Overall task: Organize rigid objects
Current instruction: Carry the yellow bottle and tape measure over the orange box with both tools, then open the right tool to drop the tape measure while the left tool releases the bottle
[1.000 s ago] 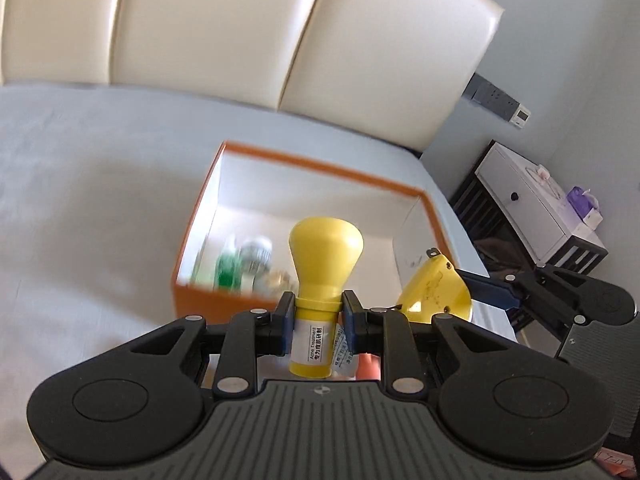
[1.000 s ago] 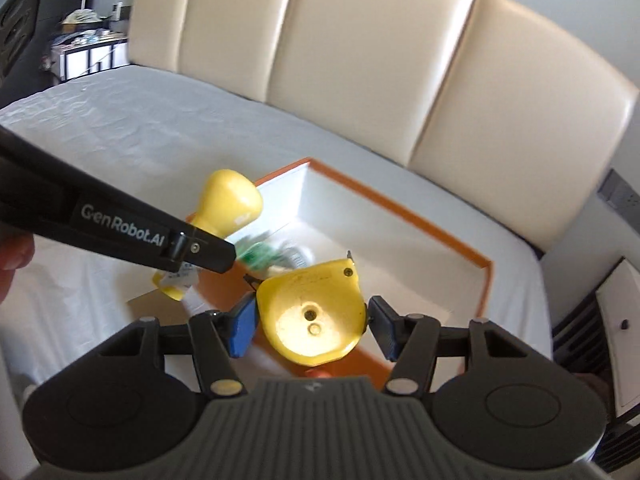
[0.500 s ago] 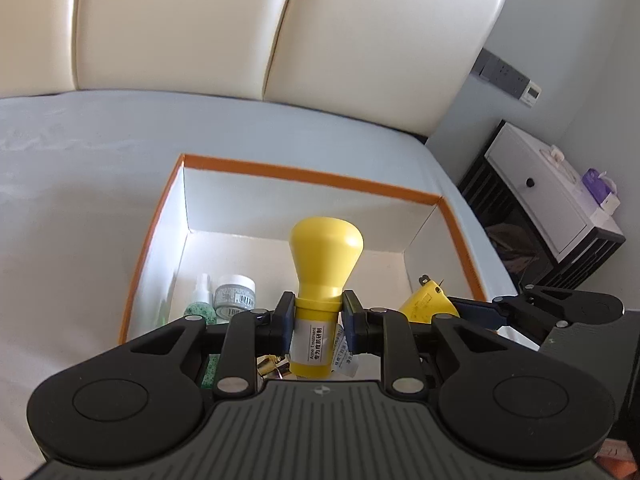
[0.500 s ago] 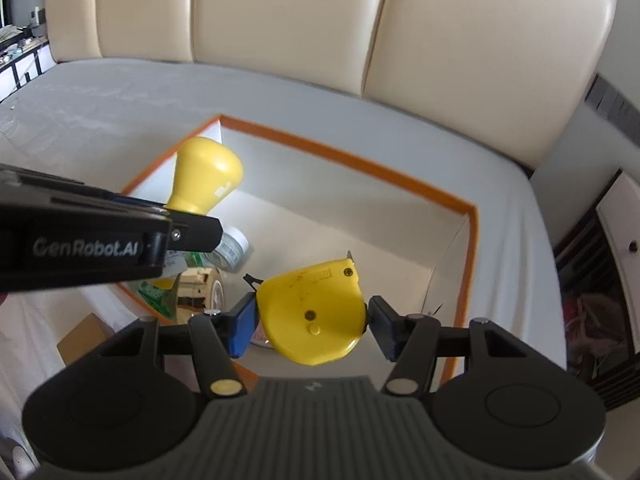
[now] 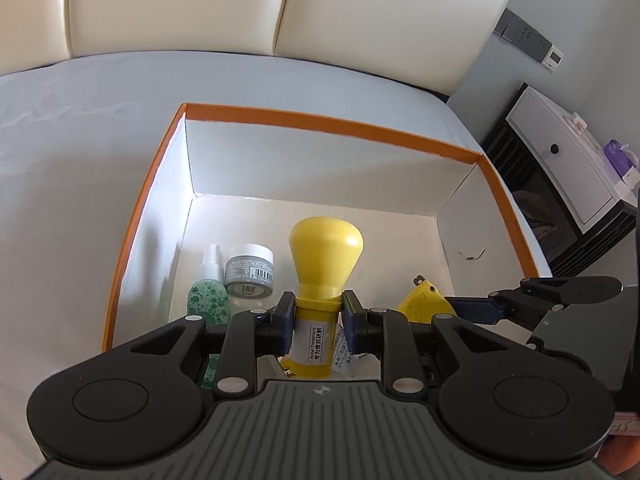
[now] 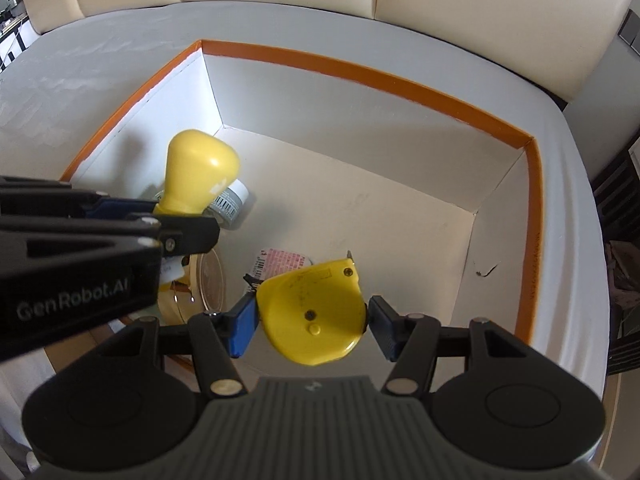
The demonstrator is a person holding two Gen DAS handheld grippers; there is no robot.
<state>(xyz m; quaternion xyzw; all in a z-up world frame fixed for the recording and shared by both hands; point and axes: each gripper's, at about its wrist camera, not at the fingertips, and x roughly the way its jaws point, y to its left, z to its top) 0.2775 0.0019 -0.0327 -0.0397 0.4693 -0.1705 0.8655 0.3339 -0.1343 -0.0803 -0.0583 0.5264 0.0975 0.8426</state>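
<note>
Left wrist view. Your left claw (image 5: 317,322) is closed narrow on the neck of a yellow bottle (image 5: 325,276), whose bulbous cap points away from the camera and whose white label faces up. You hold the bottle above the open orange-rimmed box (image 5: 328,123), which sits on a bed with a pale grey sheet (image 5: 72,184). Inside the box, against its left wall, lie a green spray bottle (image 5: 208,292) and, just beside it, a small grey jar (image 5: 250,270) with a white lid. At the right, your right claw (image 5: 456,306) enters the view, gripping a yellow tape measure (image 5: 424,304) over the box's interior. A cream padded headboard (image 5: 280,12) stands behind the bed; a white nightstand (image 5: 568,164) lies to the right.

Right wrist view. Your right claw (image 6: 312,326) stands about half open, its blue pads pressed on both sides of the yellow tape measure (image 6: 312,316), held over the box (image 6: 360,68) floor. Beneath it lies a pink printed item (image 6: 284,260), partly hidden. At the left, your left claw (image 6: 176,216) holds the yellow bottle (image 6: 200,178) over the grey jar (image 6: 234,204). A gold-toned round object (image 6: 200,284) lies below it; what it is cannot be told.
</note>
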